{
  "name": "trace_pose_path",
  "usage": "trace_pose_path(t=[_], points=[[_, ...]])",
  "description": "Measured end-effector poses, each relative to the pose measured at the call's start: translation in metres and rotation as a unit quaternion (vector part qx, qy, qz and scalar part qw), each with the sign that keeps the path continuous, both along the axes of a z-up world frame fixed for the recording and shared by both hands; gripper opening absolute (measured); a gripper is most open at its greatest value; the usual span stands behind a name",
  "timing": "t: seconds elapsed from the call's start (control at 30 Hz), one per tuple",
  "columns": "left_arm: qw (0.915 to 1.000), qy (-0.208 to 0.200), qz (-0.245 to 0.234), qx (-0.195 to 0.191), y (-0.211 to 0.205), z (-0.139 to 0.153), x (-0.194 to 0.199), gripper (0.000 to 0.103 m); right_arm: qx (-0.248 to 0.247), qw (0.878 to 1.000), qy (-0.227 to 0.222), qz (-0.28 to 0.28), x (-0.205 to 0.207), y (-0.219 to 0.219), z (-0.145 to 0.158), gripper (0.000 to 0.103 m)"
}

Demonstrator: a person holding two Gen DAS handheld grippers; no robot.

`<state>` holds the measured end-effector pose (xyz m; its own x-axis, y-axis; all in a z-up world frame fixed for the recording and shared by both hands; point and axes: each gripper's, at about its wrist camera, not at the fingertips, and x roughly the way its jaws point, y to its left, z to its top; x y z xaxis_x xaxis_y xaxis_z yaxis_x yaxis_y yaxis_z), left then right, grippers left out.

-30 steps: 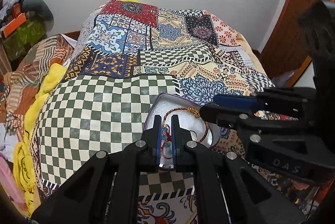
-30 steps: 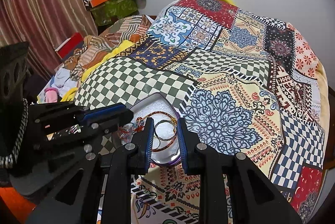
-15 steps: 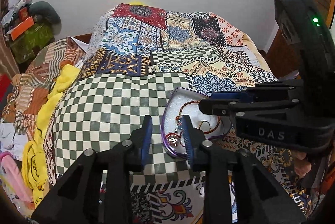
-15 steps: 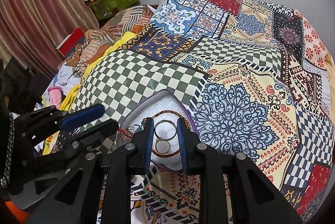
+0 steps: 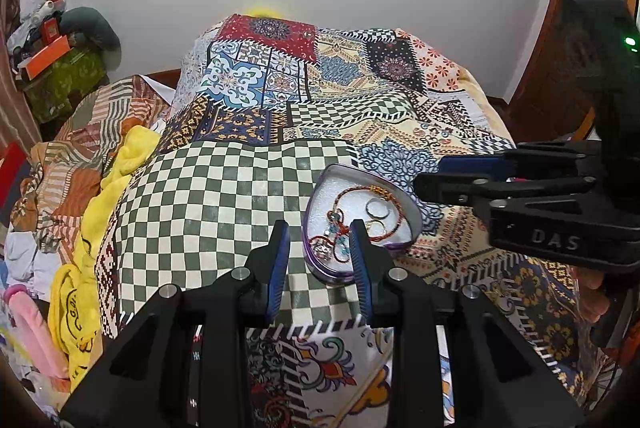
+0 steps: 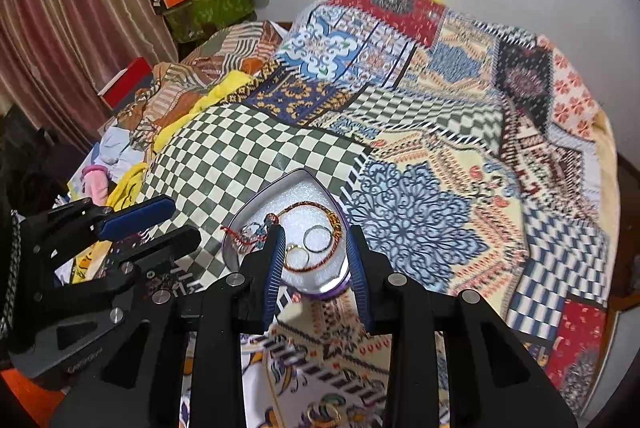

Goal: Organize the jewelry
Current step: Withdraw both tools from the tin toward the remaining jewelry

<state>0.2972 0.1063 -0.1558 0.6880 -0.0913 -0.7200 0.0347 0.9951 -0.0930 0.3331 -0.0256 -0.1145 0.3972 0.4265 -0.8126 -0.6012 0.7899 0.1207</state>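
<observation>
- Heart-shaped tin (image 5: pixel 414 216) with purple rim and white padded lining sits on the patchwork bedspread (image 5: pixel 224 195), at the edge of the green-and-white checked patch.
- Left gripper (image 5: pixel 320 260): jaws spread apart, nothing between them — the tin's near rim shows through the gap, at 12 to 1 o'clock from the fingertips.
- Right gripper (image 6: pixel 314 260): jaws also apart, empty, hovering over the tin's near end.
- Inside the tin: red thread bracelet (image 6: pixel 316 205) with gold beads looping round; silver ring (image 6: pixel 315 239) and gold ring (image 6: pixel 297 256) lie just beside each other within the loop.
- Beaded charm cluster (image 5: pixel 334 228) lies at 9 o'clock in the tin, red thread trailing toward the rim.
- In the left view, the right gripper sits at 3 o'clock of the tin — in the right view, the left gripper (image 6: pixel 152 224) sits at 9 o'clock.
</observation>
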Motion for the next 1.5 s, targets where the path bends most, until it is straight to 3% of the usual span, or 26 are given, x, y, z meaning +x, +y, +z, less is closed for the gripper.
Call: trace_pose_path(t=[0.47, 0.8, 1.13, 1.5], points=[[0.9996, -0.021, -0.011, 0.012, -0.022, 0.029, -0.043, 0.035, 0.004, 0.998, -0.063, -0.021, -0.056, -0.041, 0.036, 0.028], [0.9993, -0.02, -0.029, 0.01, -0.047, 0.031, -0.073, 0.039, -0.013, 0.995, -0.093, -0.038, -0.087, -0.072, 0.04, 0.029], [0.9989, 0.017, -0.044, 0.0, -0.067, 0.002, -0.084, 0.039, -0.026, 0.997, -0.055, -0.045, -0.092, -0.095, 0.008, 0.029], [0.9966, 0.046, -0.068, -0.003, -0.08, -0.027, -0.078, 0.039, -0.059, 0.998, -0.026, -0.014, -0.084, -0.078, -0.038, 0.029]])
